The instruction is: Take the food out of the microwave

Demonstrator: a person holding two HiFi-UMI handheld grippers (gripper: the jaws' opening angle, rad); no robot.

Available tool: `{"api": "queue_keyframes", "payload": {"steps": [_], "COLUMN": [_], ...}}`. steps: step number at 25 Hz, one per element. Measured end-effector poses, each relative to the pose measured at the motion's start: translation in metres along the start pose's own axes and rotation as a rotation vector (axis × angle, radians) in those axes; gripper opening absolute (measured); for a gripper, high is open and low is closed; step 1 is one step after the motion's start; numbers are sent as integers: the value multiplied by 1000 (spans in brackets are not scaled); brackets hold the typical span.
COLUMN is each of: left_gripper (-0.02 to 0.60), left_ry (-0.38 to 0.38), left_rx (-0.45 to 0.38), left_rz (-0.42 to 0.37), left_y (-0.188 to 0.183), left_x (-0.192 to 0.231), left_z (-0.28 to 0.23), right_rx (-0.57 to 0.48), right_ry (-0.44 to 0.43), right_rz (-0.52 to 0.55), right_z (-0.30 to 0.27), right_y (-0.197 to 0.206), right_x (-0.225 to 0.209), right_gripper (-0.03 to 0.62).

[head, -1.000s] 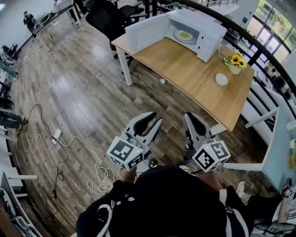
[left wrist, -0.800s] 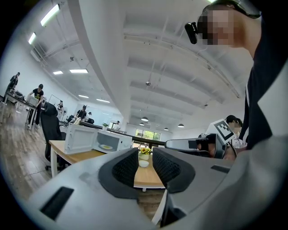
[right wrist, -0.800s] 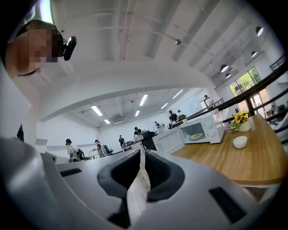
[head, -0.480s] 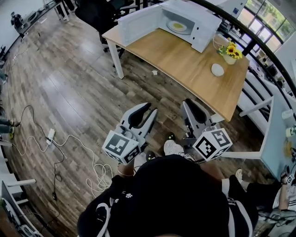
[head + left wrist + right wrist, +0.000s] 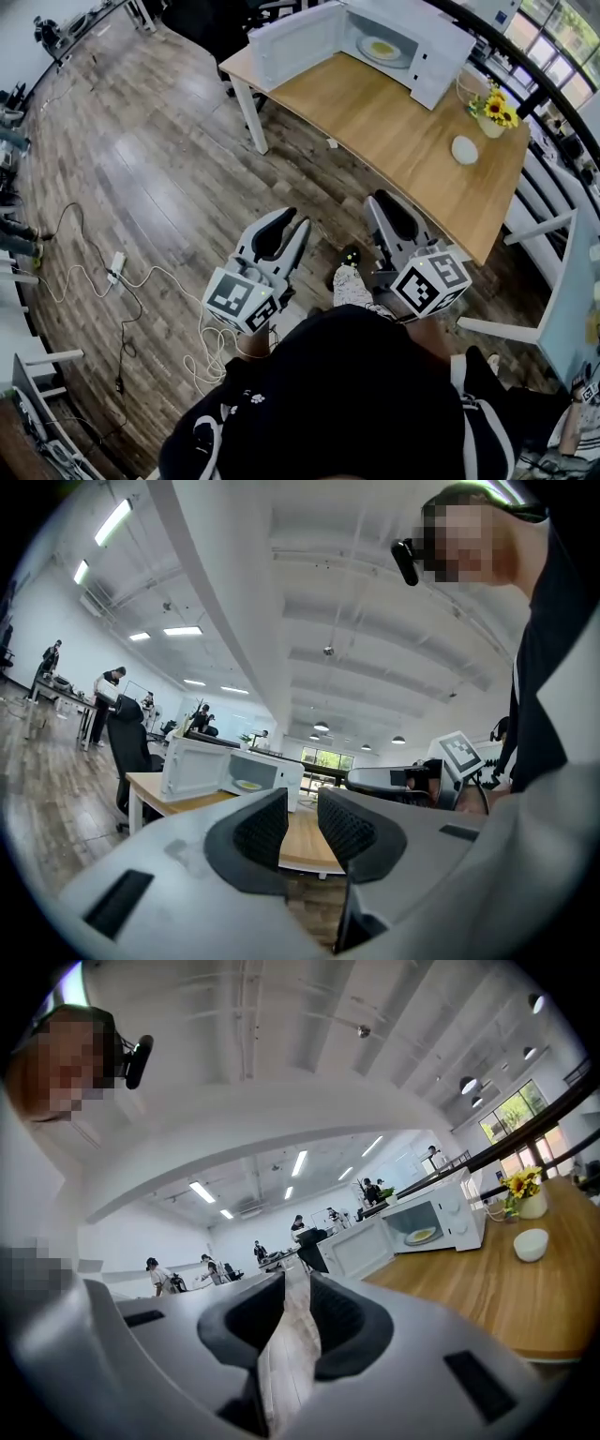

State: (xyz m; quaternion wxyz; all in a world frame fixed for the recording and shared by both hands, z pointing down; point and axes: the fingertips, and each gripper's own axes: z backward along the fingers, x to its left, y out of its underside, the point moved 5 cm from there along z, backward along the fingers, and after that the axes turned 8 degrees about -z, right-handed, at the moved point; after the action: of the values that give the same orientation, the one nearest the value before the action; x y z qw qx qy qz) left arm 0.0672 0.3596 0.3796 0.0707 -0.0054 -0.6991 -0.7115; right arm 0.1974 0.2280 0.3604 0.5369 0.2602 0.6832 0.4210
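Though the microwave point(image 5: 441, 54) is cut off above, its food point(image 5: 381, 47) shows.

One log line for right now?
microwave: door open | food: inside on plate | left gripper: empty, jaws apart | right gripper: empty, jaws apart

A grey-brown wood-plank floor point(image 5: 141, 159) fills the room, with thin white cables point(image 5: 214, 349) trailing across its left part. A light wooden table on white legs point(image 5: 394, 141) stands farther off, and a black office chair point(image 5: 129, 747) sits beyond its far left corner. Tall windows point(image 5: 553, 56) show at the upper right. Long strip lights point(image 5: 112, 522) glow on the white ceiling.
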Motion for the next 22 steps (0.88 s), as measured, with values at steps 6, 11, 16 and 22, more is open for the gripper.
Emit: {"api": "queue_keyframes", "payload": {"steps": [6, 11, 16, 22], "left_gripper": [78, 80, 83, 83], "left_ry": [-38, -32, -14, 8], "left_rx": [13, 15, 25, 45], "left_rz": [-3, -9, -17, -27], "left_y": [0, -3, -12, -15], "left_x": [36, 60, 74, 87], "left_z": [-37, -84, -136, -192], "right_rx": [15, 12, -10, -38], "right_ry": [-10, -6, 10, 30], "right_rz": [-44, -48, -61, -81], "right_z": [-44, -74, -93, -110], "right_y": [-9, -33, -63, -89], "right_x": [-36, -71, -107, -150], "right_gripper": [91, 95, 100, 103]}}
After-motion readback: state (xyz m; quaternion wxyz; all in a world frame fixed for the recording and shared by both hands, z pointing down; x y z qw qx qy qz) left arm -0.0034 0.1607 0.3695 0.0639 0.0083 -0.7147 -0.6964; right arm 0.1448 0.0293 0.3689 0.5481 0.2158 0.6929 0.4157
